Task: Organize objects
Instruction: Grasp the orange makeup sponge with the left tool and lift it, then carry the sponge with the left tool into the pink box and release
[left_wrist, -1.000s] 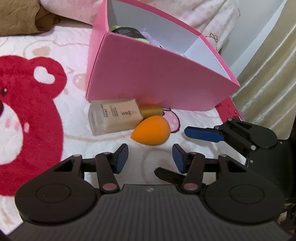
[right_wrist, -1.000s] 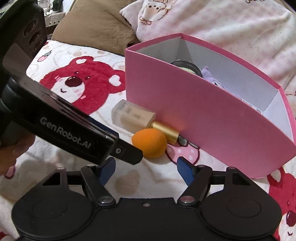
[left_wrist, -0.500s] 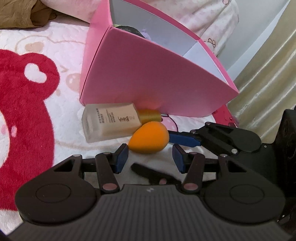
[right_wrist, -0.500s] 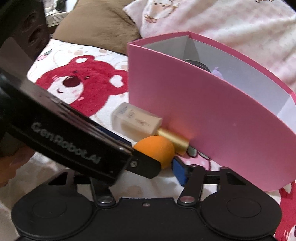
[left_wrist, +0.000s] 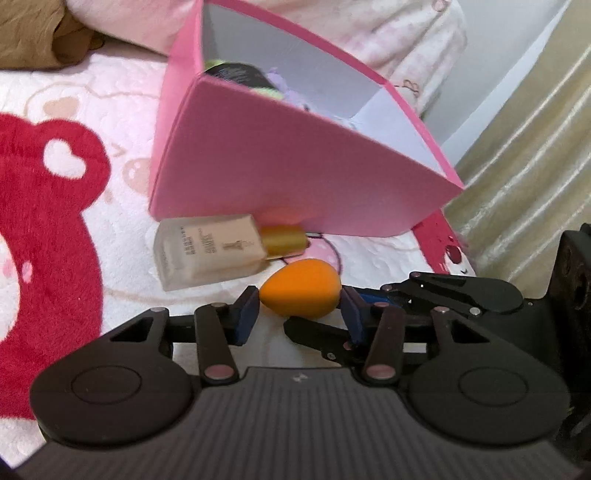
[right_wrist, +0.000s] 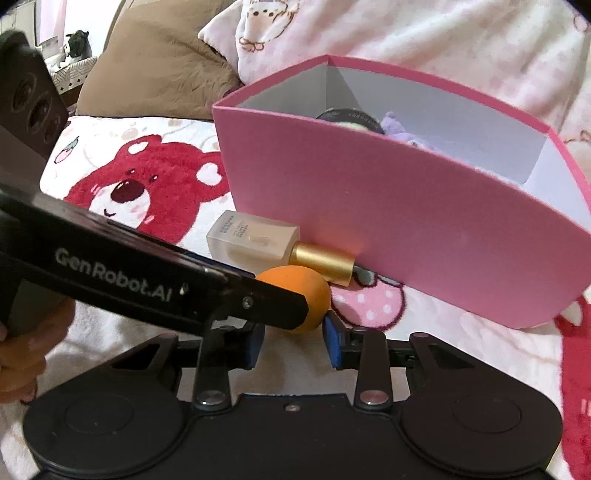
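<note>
Step in hand: picking up the orange sponge (left_wrist: 299, 293) for the pink box (left_wrist: 295, 173).

The sponge lies on the bed cover (left_wrist: 122, 295), centre-low in the left wrist view. It is just beside the gold cap of the foundation bottle (left_wrist: 207, 254), which lies flat against the box's near wall.

Left tongs (left_wrist: 299, 306): jaws closing, sponge between them. The blue pads sit right at its two sides, but I cannot tell if they press yet (no squash visible).

Right tongs (right_wrist: 291, 339): closed as far as they go, and they look clamped on the near end of the sponge at the pad tips. The left tongs' black finger crosses in front of the sponge in the right wrist view and hides part of that contact.

The box already holds a dark round item and something purple, and its far right part looks free.

To do it well, my read:
- Let one pair of tongs carry the sponge. Two on one soft egg shape will pinch it out sideways.
- Grip at the widest part, not the tapered end, and only lightly since foam springs back.
- Lift straight up before heading for the box, so the bottle is not nudged.
- Clear the near wall fully and let go low inside.
- The bottle looks like the next thing to pick up.
</note>
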